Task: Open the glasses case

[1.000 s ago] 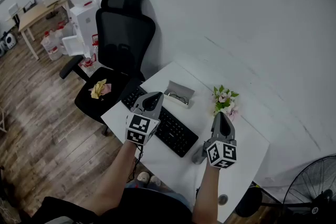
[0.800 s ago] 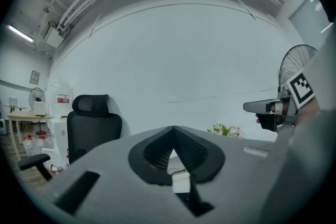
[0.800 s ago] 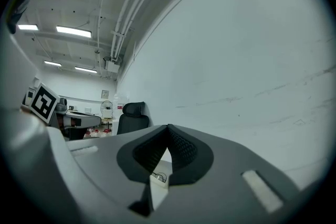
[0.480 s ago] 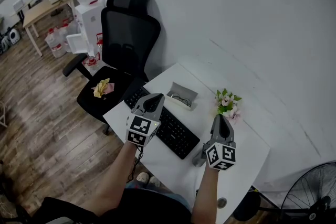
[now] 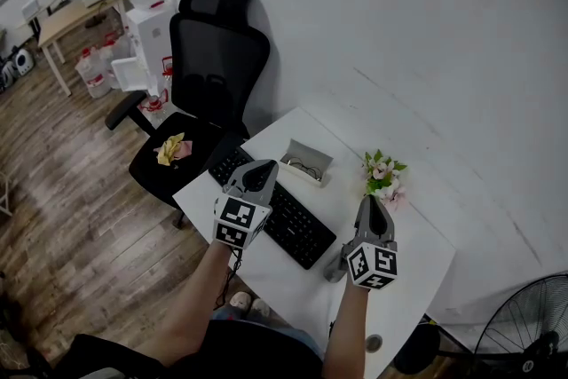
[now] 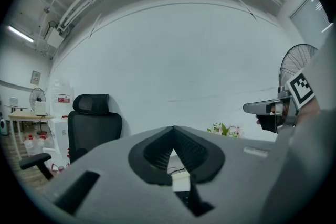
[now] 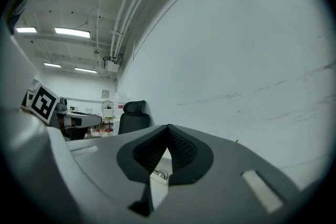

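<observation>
The grey glasses case (image 5: pixel 306 161) lies open on the white table (image 5: pixel 417 253), behind the keyboard, with a pair of glasses inside. My left gripper (image 5: pixel 258 172) hovers over the keyboard's left part, just short of the case, jaws shut and empty. My right gripper (image 5: pixel 374 205) is held to the right, near the flowers, jaws shut and empty too. In the left gripper view the jaws (image 6: pixel 172 129) meet at their tips, and the right gripper (image 6: pixel 270 108) shows at the right edge. In the right gripper view the jaws (image 7: pixel 168 127) also meet, and the glasses (image 7: pixel 161 174) peek through below them.
A black keyboard (image 5: pixel 282 212) lies across the table's near side. A small pot of pink flowers (image 5: pixel 382 173) stands at the back right. A grey object (image 5: pixel 335 264) sits under my right wrist. A black office chair (image 5: pixel 204 75) stands left of the table, a floor fan (image 5: pixel 525 324) at the right.
The head view has shifted slightly. Both grippers and the case have kept their places.
</observation>
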A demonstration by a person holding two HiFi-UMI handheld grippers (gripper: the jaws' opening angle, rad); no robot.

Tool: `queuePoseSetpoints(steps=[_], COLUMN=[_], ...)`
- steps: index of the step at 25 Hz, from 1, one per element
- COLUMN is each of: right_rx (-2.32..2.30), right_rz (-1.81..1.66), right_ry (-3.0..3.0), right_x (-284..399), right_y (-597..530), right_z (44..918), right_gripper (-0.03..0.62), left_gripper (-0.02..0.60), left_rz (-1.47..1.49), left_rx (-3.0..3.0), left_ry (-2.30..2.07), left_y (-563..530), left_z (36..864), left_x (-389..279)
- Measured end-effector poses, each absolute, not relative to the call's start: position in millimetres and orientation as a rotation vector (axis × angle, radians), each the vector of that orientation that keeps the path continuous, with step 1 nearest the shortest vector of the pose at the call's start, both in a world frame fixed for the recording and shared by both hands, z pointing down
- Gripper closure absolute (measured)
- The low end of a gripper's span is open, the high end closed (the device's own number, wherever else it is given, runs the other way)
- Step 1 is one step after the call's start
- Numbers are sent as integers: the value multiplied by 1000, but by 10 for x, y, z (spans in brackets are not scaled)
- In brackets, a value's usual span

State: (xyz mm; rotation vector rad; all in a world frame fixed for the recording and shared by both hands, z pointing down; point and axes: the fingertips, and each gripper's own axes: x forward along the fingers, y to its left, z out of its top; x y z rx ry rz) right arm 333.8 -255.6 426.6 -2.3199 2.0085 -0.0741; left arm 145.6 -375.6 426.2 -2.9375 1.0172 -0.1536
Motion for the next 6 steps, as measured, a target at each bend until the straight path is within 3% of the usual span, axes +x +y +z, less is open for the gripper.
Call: queuePoseSetpoints(steps=[6], right_rx=[-2314], right_rz=[-82], right_ry=[2016], right_x=[3319], right_y=[-2580], right_z=[4284], right_gripper=[588], left_gripper=[574], left_rz=[-157], left_rx=[-2939], left_ry=[1019], left_y=[-3761], left_z=[4281], left_x=[1453])
